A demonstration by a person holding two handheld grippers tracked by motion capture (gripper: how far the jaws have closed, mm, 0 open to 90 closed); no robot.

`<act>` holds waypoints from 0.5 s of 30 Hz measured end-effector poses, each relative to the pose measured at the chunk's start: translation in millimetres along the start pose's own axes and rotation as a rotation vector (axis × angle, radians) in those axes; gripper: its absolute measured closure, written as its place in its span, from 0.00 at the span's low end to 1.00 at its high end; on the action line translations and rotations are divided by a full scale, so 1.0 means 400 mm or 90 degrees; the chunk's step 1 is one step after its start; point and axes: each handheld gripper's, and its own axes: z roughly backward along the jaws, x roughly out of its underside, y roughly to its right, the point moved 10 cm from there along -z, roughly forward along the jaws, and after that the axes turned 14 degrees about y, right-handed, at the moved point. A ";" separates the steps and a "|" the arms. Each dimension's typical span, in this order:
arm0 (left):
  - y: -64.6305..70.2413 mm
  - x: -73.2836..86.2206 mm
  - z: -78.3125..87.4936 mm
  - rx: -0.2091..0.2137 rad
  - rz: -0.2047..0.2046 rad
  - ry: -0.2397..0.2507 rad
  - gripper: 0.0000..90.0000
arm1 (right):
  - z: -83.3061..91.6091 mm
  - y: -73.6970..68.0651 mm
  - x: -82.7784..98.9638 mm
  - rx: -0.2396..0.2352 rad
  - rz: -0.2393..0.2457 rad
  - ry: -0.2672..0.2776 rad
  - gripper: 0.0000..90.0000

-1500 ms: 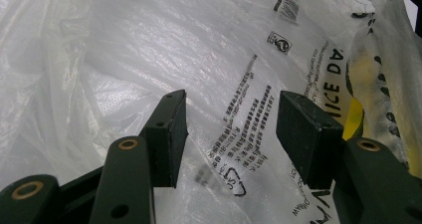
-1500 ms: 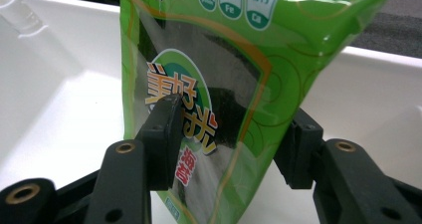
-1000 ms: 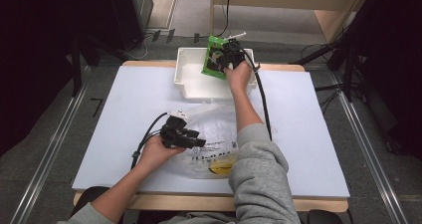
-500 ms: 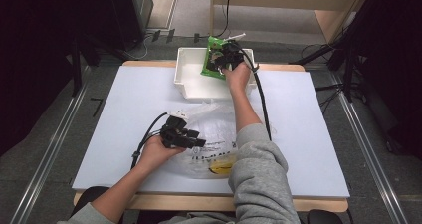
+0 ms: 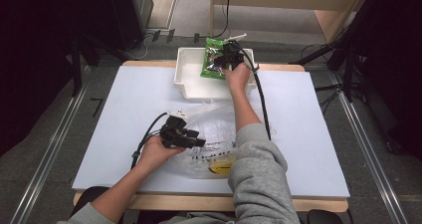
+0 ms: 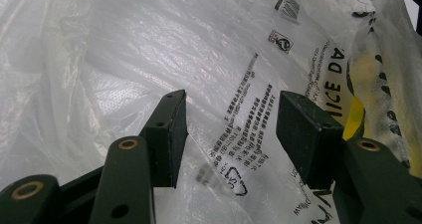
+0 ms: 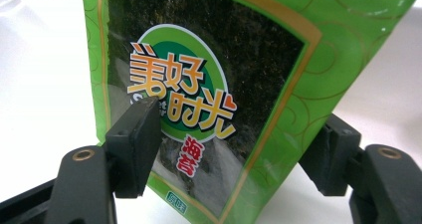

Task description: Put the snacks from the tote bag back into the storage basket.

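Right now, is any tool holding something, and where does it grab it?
The right tool grips the green seaweed snack packet across its lower part, above the white plastic bin. The left tool is open over the clear plastic bag.

one white bin (image 5: 186, 74), one green snack packet (image 5: 213, 59), one plastic bag (image 5: 211, 134)

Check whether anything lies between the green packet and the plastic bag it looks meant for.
Nothing visible does: the bare white table lies between the green packet, at the white bin, and the plastic bag.
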 end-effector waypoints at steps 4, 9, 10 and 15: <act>0.001 0.000 0.000 0.000 -0.001 -0.001 0.52 | 0.001 0.002 -0.001 0.001 -0.003 0.000 0.35; 0.000 0.001 0.000 0.000 -0.001 -0.001 0.52 | 0.000 0.001 0.002 0.000 0.004 -0.003 0.35; 0.001 0.001 -0.001 0.000 -0.002 -0.001 0.52 | -0.001 0.000 0.004 0.000 0.003 -0.006 0.35; 0.000 0.000 0.000 0.000 0.000 -0.001 0.52 | -0.001 -0.001 0.005 0.002 0.003 -0.005 0.35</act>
